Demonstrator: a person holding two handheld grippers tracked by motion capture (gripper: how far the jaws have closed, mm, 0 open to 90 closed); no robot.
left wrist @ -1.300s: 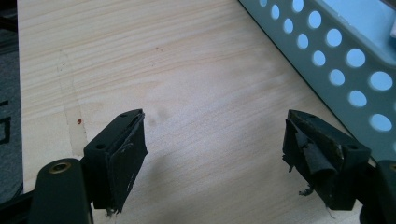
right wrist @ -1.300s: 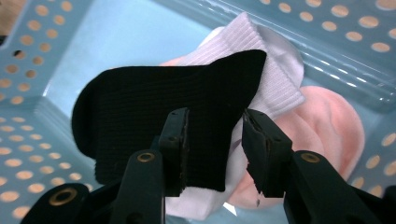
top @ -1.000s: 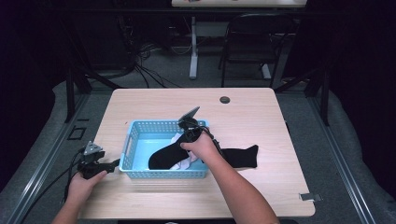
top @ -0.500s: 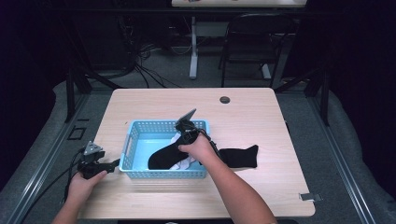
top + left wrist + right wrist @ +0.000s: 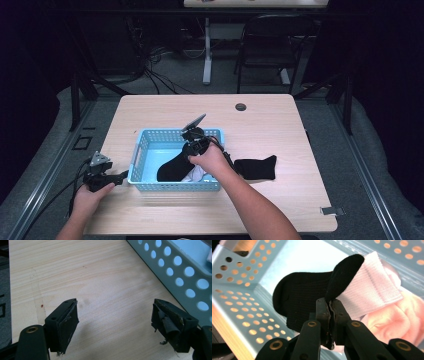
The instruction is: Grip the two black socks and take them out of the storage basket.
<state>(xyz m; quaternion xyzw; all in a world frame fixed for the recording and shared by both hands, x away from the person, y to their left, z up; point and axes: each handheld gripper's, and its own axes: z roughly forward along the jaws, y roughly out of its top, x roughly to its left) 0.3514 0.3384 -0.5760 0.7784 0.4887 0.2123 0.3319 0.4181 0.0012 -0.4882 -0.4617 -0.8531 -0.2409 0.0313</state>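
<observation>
A light blue perforated basket [image 5: 142, 152] stands on the wooden table. A black sock [image 5: 172, 170] lies in it over a white sock [image 5: 369, 295] and a pink cloth [image 5: 397, 320]. My right gripper [image 5: 329, 306] has just been closing and is shut on a fold of the black sock [image 5: 302, 297]. From above, the right gripper [image 5: 192, 145] hangs over the basket's right half. A second black sock [image 5: 255, 167] lies flat on the table right of the basket. My left gripper [image 5: 115, 325] rests open on bare wood beside the basket's wall [image 5: 180, 272]; from above, the left gripper [image 5: 117, 176] sits left of the basket.
A dark round grommet [image 5: 241, 106] sits in the table's far side. A strip of tape [image 5: 332, 211] lies near the front right corner. Behind the table are a black chair [image 5: 265, 45], a desk leg and floor cables.
My right hand has shifted a little to the left over the basket. The left hand and its gripper have stayed where they were.
</observation>
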